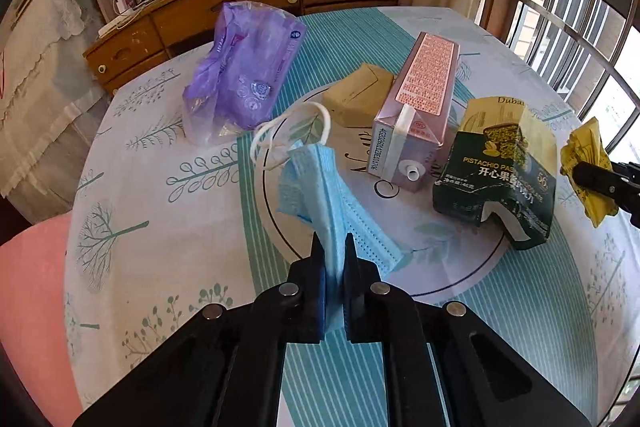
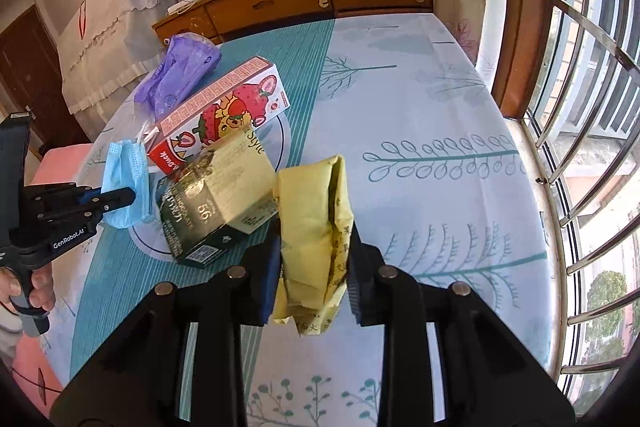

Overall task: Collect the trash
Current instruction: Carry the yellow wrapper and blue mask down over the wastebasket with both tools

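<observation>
1. Left gripper [image 1: 333,243]: clenched on a blue surgical mask [image 1: 320,187]. The mask was pinched between the two fingers at one folded edge; the rest of it stood forward of the fingertips, its white ear loops [image 1: 288,135] at the far end.
2. Right gripper [image 2: 316,247]: clenched on a crumpled yellow paper wrapper [image 2: 312,227]. The wrapper filled the gap between the fingers and stuck out past both tips and behind them.
3. Just left of the right gripper, a torn dark-green pistachio chocolate box [image 1: 500,179] lay on the tablecloth [image 2: 420,115].
4. Beyond that box, a pink strawberry milk carton [image 1: 420,99] lay on its side, spout towards the left wrist camera.
5. A small brown cardboard box [image 1: 356,95] sat just beside the carton, on its left in the left wrist view.
6. Farthest out, a crumpled purple plastic wrapper [image 1: 244,67] lay near the table's far edge.
7. Left gripper, mask in its grip, appeared at the left edge of the right wrist view.
</observation>
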{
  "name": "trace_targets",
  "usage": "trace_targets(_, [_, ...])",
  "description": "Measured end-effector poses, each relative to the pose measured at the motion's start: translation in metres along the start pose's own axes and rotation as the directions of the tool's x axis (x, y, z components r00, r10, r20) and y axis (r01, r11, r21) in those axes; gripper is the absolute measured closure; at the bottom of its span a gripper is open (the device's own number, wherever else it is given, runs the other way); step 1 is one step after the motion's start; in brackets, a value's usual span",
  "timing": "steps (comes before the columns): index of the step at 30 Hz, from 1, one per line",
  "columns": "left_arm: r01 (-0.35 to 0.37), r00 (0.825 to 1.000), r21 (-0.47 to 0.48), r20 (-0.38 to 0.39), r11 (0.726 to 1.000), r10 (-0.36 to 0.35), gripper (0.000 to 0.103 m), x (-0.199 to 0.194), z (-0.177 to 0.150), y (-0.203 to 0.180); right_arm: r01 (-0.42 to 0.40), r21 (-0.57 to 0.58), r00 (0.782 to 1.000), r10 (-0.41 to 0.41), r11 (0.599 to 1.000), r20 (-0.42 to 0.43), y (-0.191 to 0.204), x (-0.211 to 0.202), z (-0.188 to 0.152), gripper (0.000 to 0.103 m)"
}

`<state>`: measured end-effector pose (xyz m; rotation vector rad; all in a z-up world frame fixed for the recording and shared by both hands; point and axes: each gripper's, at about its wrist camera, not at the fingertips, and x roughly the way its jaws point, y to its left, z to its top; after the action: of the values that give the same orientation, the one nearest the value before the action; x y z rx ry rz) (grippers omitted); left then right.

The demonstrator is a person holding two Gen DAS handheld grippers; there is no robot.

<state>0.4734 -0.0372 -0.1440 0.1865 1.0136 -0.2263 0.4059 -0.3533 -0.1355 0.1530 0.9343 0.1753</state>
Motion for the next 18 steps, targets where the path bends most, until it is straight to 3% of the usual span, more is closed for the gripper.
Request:
trace_targets(8, [0.042, 0.992, 0.038, 0.121, 0.998, -0.047, 0.098, -0.118, -0.041, 0.009, -0.020, -0.018, 0.995, 0.022, 1.000, 0.093, 0.026, -0.102, -0.041, 0.078])
trace_targets(18, [0.150, 0.975, 0.090, 0.154, 0.985, -0.163, 0.098, -0.244, -0.191, -0.006, -0.068, -0.158, 0.984, 0.092, 0.985, 0.150, 0.097, -0.224, -0.166, 0.078])
